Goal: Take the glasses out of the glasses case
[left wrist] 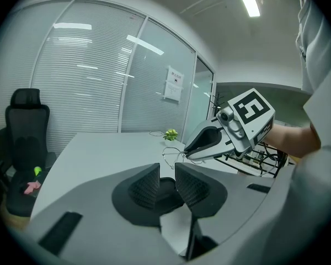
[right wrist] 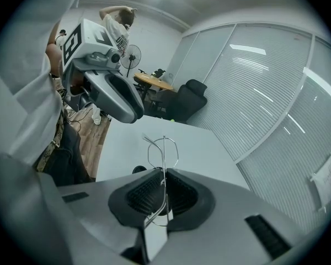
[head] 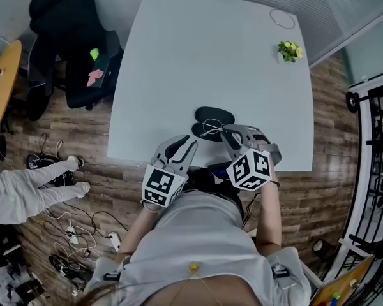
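Closest to the head camera, the person's grey shirt is seen across the lower frame, with both grippers held out over the near edge of the white table. The right gripper is clamped on the thin wire glasses, which are held over the near half of the open black glasses case; whether the frame touches the case cannot be told. The left gripper is held just beside the case, on its left. A small potted plant and a cable loop are seen near the table's far right corner. A black office chair stands off the table's left side, and a person in white is seen on the wooden floor. In the left gripper view, the left gripper is shown with its jaws slightly apart and nothing gripped between them; the dark glasses case is seen through the gap. Ahead and to the right, the right gripper is seen with the glasses at its tip, and the potted plant is seen beyond. In the right gripper view, the right gripper is shown closed on the glasses, whose wire rim sticks out past the jaw tips above the table. The left gripper is seen at upper left.
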Motion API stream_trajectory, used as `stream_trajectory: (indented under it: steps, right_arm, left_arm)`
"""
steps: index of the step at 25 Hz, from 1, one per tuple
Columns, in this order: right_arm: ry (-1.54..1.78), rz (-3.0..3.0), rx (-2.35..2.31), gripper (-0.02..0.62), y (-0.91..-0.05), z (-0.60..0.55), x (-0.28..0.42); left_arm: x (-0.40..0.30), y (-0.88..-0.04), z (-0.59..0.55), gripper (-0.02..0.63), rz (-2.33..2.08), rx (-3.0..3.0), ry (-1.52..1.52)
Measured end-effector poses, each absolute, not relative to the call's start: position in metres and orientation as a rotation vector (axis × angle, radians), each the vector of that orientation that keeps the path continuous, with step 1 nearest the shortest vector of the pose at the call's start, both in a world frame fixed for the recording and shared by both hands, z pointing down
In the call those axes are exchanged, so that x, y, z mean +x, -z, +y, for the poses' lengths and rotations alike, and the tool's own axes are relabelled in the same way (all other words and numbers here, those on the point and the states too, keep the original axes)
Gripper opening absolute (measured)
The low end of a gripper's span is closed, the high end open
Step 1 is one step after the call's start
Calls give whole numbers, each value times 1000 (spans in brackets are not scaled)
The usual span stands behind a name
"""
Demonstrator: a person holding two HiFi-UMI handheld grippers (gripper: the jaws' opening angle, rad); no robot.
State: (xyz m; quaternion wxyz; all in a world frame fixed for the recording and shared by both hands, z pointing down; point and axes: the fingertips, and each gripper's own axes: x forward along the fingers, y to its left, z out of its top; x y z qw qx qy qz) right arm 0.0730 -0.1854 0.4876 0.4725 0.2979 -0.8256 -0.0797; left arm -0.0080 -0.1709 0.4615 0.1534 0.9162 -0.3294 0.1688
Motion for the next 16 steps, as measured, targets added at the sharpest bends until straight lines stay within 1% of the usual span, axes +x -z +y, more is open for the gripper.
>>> stream_trajectory:
  steps: [16]
  right_arm:
    - [207, -2033, 708, 40, -487, -174, 70]
  left_arm:
    - [-8, -461, -158, 101, -955, 2623, -489]
